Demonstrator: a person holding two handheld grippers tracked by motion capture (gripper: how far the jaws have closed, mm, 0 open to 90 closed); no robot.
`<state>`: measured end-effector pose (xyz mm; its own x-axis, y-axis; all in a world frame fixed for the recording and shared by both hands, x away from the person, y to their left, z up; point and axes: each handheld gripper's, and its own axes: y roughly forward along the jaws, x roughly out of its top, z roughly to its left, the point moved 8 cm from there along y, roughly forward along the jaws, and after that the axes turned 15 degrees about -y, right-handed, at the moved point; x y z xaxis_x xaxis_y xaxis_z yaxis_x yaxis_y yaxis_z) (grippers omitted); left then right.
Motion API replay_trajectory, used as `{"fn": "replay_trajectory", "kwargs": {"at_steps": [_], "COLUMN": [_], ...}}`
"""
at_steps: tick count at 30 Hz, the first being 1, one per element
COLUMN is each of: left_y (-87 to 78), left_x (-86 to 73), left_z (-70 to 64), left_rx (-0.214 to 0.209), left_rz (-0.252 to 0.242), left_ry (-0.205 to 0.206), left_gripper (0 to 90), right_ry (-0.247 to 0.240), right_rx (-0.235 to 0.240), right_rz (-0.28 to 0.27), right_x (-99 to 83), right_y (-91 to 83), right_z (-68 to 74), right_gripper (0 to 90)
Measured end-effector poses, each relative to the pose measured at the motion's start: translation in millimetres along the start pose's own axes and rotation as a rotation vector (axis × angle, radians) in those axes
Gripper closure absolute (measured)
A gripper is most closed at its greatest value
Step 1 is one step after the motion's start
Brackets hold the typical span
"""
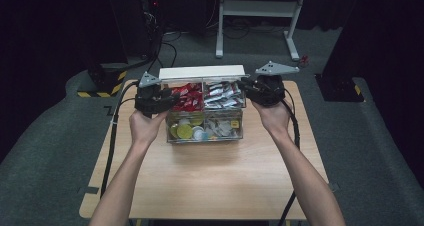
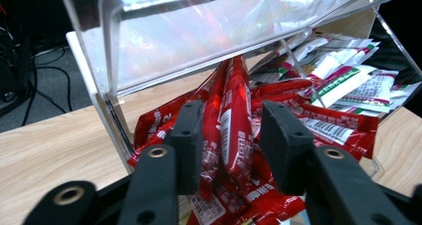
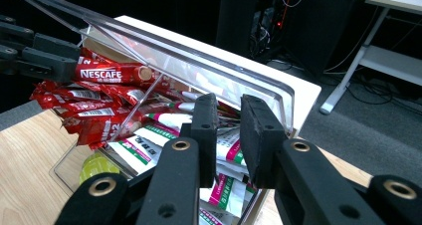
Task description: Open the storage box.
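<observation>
Clear four-compartment box (image 1: 205, 108) toward the far middle of the bench (image 1: 210, 181), lid (image 1: 201, 72) raised at its back edge. In the far left compartment, coffee stick sachets (image 1: 187, 97); in the far right one, paper sachets (image 1: 222, 95). In the near left compartment, round capsules (image 1: 186, 128); in the near right one, small mixed packets (image 1: 223, 127). Left gripper (image 1: 159, 100) at the box's left side, fingers (image 2: 189, 140) either side of one upright sachet (image 2: 235, 125). Right gripper (image 1: 261, 90) at the box's right far corner, beside the lid's edge. Behind the bench, a desk frame (image 1: 260, 16) on the floor.
</observation>
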<state>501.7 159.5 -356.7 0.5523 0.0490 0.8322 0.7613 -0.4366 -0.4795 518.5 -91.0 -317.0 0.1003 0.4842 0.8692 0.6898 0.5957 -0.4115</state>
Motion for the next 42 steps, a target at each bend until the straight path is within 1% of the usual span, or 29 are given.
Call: {"fn": "replay_trajectory", "kwargs": {"at_steps": [1,7,10,12,16,19,22,26,30,37,42], "left_y": [1.4,2.0,3.2,4.7,7.2,7.7,8.1,7.8,4.6,-1.8,-5.4], "left_x": [-0.9,-0.2,0.3,0.3,1.0,0.7,0.8,0.7,1.7,2.2,2.5], "left_z": [0.9,0.4,-4.1,-6.8,-7.1,-6.8,-7.4,-7.2,-10.2,-12.4,-13.5], "left_rx": [0.001,-0.009,-0.015,-0.008,-0.011,-0.01,-0.018,-0.025,-0.034,-0.044,-0.055], "left_rz": [0.013,0.029,0.041,0.045,0.054,0.062,0.071,0.073,0.062,0.052,0.052], "left_ry": [0.007,0.014,0.037,0.053,0.048,0.058,0.062,0.06,0.065,0.082,0.075], "left_gripper": [64.6,70.0,72.7,74.1,74.8,75.8,80.2,82.2,83.4,83.5,83.5], "right_ry": [0.001,0.0,0.001,0.001,0.001,0.001,0.001,-0.001,-0.001,-0.002,-0.002], "right_rx": [0.0,-0.001,-0.002,-0.003,-0.001,0.0,-0.001,-0.001,-0.001,-0.002,-0.002], "right_rz": [0.0,0.003,0.007,0.008,0.011,0.015,0.016,0.016,0.017,0.02,0.02], "right_x": [0.0,-0.4,-0.8,-0.9,-1.2,-1.7,-1.7,-1.7,-1.7,-1.9,-1.8], "right_y": [0.1,1.1,1.6,1.9,2.9,3.8,4.2,4.2,5.1,5.3,5.3], "right_z": [0.0,-0.2,0.0,0.0,0.0,0.2,0.0,-0.1,-0.2,-0.1,0.0], "right_gripper": [77.1,77.4,77.5,77.6,77.7,77.7,77.9,77.9,77.9,77.9,77.9]}}
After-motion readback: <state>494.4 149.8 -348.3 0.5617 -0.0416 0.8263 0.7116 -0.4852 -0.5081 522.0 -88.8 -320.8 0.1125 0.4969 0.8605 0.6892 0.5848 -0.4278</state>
